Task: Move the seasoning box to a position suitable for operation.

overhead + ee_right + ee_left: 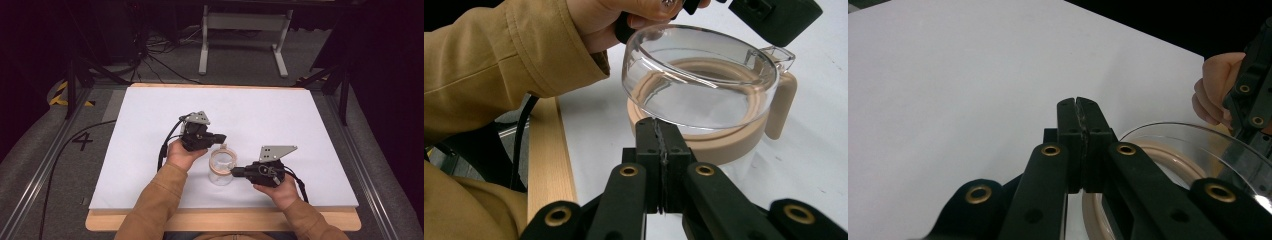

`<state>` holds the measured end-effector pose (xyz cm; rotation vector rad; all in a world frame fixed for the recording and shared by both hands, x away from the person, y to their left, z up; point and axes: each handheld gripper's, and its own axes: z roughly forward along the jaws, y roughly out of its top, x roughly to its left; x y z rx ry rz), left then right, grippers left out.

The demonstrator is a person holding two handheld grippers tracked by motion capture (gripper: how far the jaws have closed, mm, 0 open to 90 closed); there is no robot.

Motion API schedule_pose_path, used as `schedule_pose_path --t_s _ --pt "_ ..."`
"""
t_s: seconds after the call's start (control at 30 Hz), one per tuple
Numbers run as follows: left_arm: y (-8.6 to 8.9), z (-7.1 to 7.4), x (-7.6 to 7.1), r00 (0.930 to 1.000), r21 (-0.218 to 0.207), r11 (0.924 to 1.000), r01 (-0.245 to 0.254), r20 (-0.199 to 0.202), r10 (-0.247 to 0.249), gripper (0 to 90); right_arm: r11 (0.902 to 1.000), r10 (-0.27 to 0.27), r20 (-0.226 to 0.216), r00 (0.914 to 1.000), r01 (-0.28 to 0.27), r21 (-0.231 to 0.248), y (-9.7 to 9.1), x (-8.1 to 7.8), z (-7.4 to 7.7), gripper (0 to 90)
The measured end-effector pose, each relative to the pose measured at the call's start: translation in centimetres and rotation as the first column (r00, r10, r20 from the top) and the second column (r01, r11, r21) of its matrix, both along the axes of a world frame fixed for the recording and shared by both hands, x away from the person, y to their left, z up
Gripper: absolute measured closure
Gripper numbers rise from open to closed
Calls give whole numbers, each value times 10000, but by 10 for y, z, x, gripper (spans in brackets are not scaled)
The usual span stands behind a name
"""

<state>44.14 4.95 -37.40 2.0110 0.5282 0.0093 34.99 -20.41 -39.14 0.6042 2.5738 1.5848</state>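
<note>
From the high view, a white sheet covers a pale wooden table. Near the front middle stands a clear jug with a tan ring round its top. The left gripper, black with a grey three-cornered plate, is held in the person's left hand and points right, its tip just over the jug's far rim. The right gripper, held in the right hand, points left, and its tip meets the jug's near right side. Both sleeves are of tan cloth.

In the left gripper view, the two matte black jaws of the left gripper stand pressed together, with nothing seen between them. Brass-coloured rivets dot the black links. Beside and below the tip lie the jug's thin clear rim and the smooth tan ring inside it. The right hand's fingers show at the far right edge.

In the right gripper view, the right gripper's jaws are likewise closed flat on each other, their tip against the jug's rounded clear wall; whether they pinch it I cannot tell. The jug is glossy and see-through, with a small pouring lip, a smooth tan band and a tan handle. The left hand and sleeve sit behind it.
</note>
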Motion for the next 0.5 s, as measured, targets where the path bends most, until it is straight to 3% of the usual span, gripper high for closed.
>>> schedule_pose_path --t_s 0.17,0.5 --pt "4 2 0 9993 119 9994 -313 185 311 874 10000 18 -21 10000 -18 48 0 0 0 895" --pt "29 14 -1 9957 -189 9960 -878 297 883 862 9998 31 137 9999 -34 171 -1 -1 3 895"
